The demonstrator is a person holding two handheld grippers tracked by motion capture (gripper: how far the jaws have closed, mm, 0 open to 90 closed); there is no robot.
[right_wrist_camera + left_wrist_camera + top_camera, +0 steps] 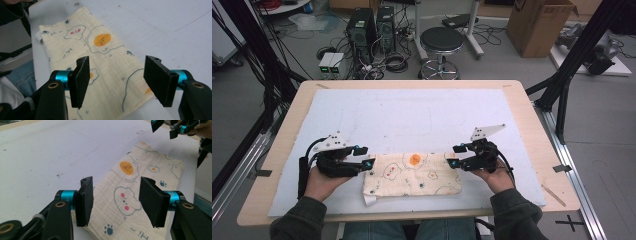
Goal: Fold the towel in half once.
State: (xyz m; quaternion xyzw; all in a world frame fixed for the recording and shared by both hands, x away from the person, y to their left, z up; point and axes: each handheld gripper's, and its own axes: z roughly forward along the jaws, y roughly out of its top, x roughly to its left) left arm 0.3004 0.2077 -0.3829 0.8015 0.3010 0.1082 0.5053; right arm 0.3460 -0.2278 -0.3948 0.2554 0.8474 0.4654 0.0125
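Observation:
A folded cream cloth (412, 176) printed with fried eggs and little animals lies flat on the white mat near the table's front edge. My left gripper (363, 157) hovers open at the cloth's left end, nothing between its pads. From the left gripper view the cloth (130, 195) lies under and beyond the spread jaws of that gripper (116, 201). My right gripper (455, 156) stands open at the cloth's right end. Its own view has the gripper (120, 81) above the cloth (100, 62), with the pads clear of the fabric.
The white mat (412, 115) covers most of the wooden table (532, 115). On the floor beyond stand a black stool (441, 42), computer towers (362, 30) with cables and a cardboard box (539, 25). A black frame leg (572, 65) rises at the right.

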